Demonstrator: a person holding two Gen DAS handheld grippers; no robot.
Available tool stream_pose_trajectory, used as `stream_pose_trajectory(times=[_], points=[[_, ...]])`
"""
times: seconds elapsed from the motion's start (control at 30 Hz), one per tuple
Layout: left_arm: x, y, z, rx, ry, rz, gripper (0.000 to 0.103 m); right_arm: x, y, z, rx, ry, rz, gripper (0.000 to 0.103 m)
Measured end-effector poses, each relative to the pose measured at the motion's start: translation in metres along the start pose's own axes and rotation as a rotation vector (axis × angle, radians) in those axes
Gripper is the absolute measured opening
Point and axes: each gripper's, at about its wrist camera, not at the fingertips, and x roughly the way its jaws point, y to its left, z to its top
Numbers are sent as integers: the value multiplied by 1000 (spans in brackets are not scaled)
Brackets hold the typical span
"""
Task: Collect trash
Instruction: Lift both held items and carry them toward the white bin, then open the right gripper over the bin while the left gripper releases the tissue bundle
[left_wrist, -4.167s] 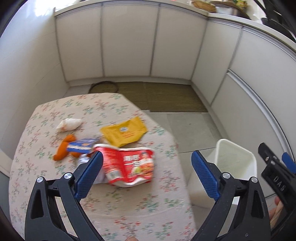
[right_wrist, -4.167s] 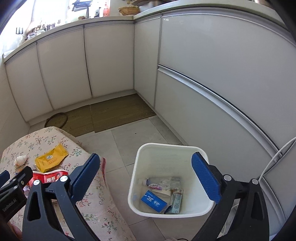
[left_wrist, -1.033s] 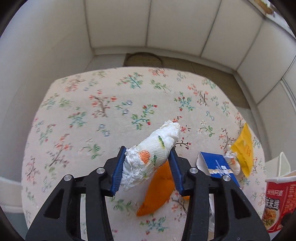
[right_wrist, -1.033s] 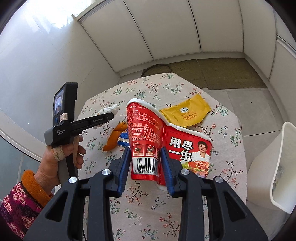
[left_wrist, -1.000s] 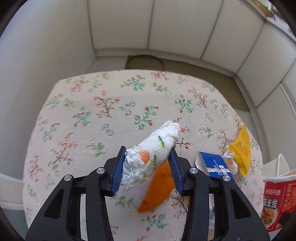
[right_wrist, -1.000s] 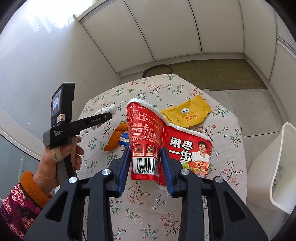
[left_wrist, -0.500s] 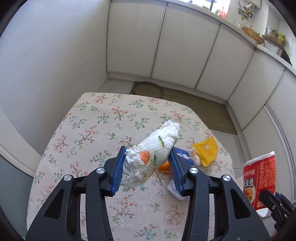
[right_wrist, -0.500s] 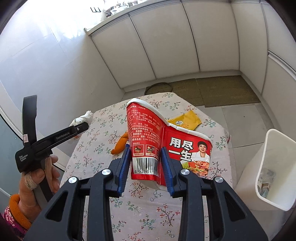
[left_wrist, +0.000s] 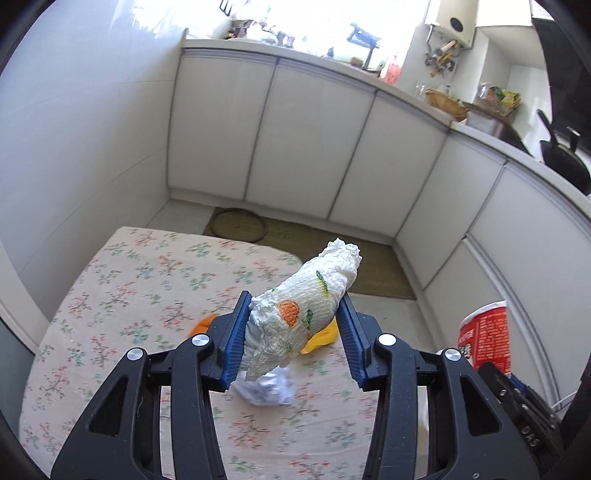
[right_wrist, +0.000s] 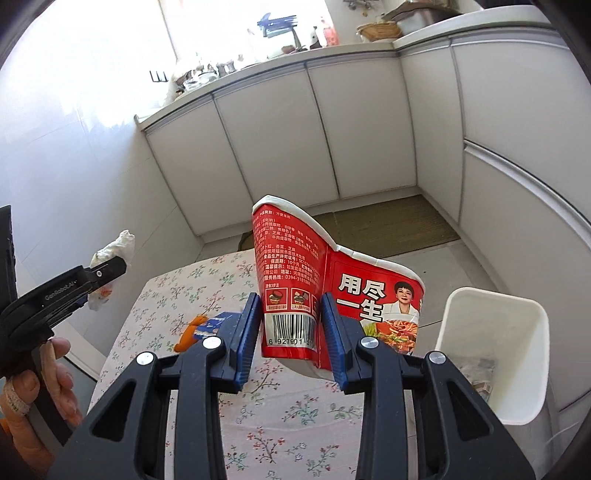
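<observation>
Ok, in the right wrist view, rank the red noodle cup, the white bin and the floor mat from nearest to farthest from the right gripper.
1. Red noodle cup: clamped in the right gripper's jaws.
2. White bin: on the floor, lower right.
3. Floor mat: farthest, by the cabinets.

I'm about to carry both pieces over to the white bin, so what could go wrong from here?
The red noodle cup is crushed and pinched only near its base by the right tongs; the loose flap with the printed picture could catch on the bin rim.

The crumpled paper towel sticks out far past the left tongs and is soft, so it may slip out over the table.

The bin opening looks narrow for both at once.
</observation>
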Motion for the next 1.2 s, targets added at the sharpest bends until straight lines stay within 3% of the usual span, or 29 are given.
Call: stream_pose_trajectory(times=[0.23, 0.53, 0.77, 0.83, 0.9, 1.13, 1.2], points=[[7, -42, -7, 15, 6, -73, 44, -18, -35, 5, 21, -64, -125, 34], [29, -101, -34, 99, 56, -145, 44, -31, -121, 5, 160, -57, -299, 34], [38, -140, -60, 145, 84, -185, 44, -42, -180, 4, 262, -62, -355, 35], [44, -153, -68, 152, 106, -196, 44, -44, -192, 4, 281, -57, -363, 38], [51, -168, -73, 158, 131, -211, 44, -46, -199, 3, 286, -46, -380, 54], [56, -226, -86, 236, 147, -262, 44, -76, -225, 1, 322, -121, -547, 83], [58, -241, -88, 258, 152, -276, 44, -83, -231, 1, 320, -137, -605, 86]])
